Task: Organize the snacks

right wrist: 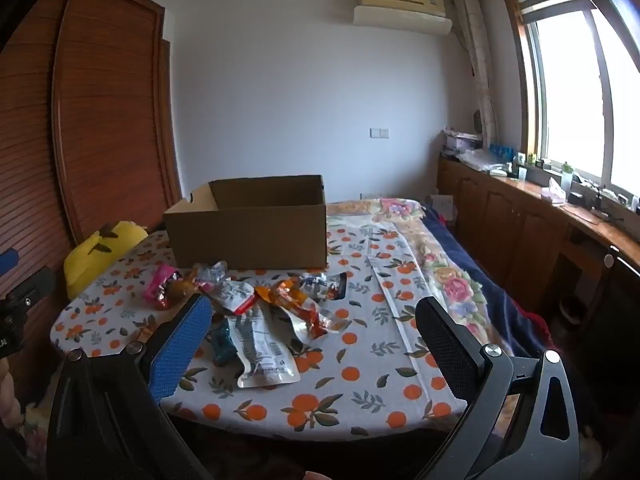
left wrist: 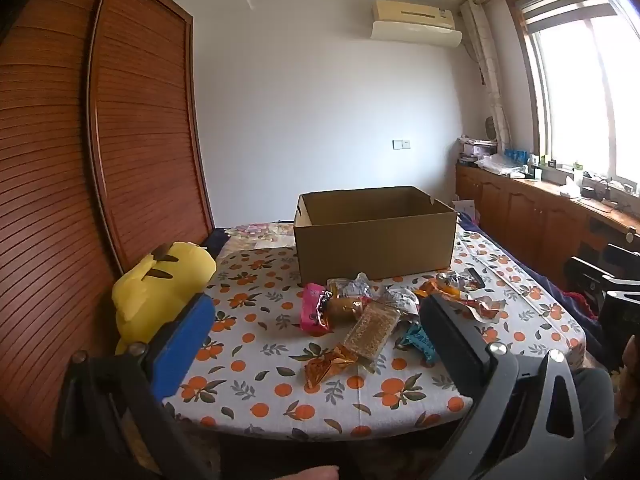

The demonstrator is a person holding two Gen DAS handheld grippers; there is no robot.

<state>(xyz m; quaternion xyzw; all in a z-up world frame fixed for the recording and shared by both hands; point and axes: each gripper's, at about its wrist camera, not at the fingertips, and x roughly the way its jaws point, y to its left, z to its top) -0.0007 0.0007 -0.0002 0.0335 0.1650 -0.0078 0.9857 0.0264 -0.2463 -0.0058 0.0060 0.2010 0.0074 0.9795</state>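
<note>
orange-print cloth covers the bed where everything sits, in a room with a louvred wooden wardrobe on the left and a window on the right. at the far side of the cloth stands an open cardboard box, its inside not visible from this low angle. just near of the box lies the pile of snack packets, loose and overlapping: a pink packet at the left end, a clear packet of golden grains pointing its long axis near-to-far with a slight lean, a gold foil wrapper nearest the cloth's front edge, and a long white pouch lying lengthways toward the near edge on the pile's right half.

the left tool hangs short of the pile with its jaws wide apart and nothing between them; the grain packet and gold wrapper lie straight ahead of it. the right tool is likewise spread wide and empty, with the white pouch dead ahead. a yellow plush toy sits off the cloth's left corner.

judging by this, each tool has its own half of the pile, and the box lies beyond both, so any packet must travel away from the person and over the near wall.
</note>
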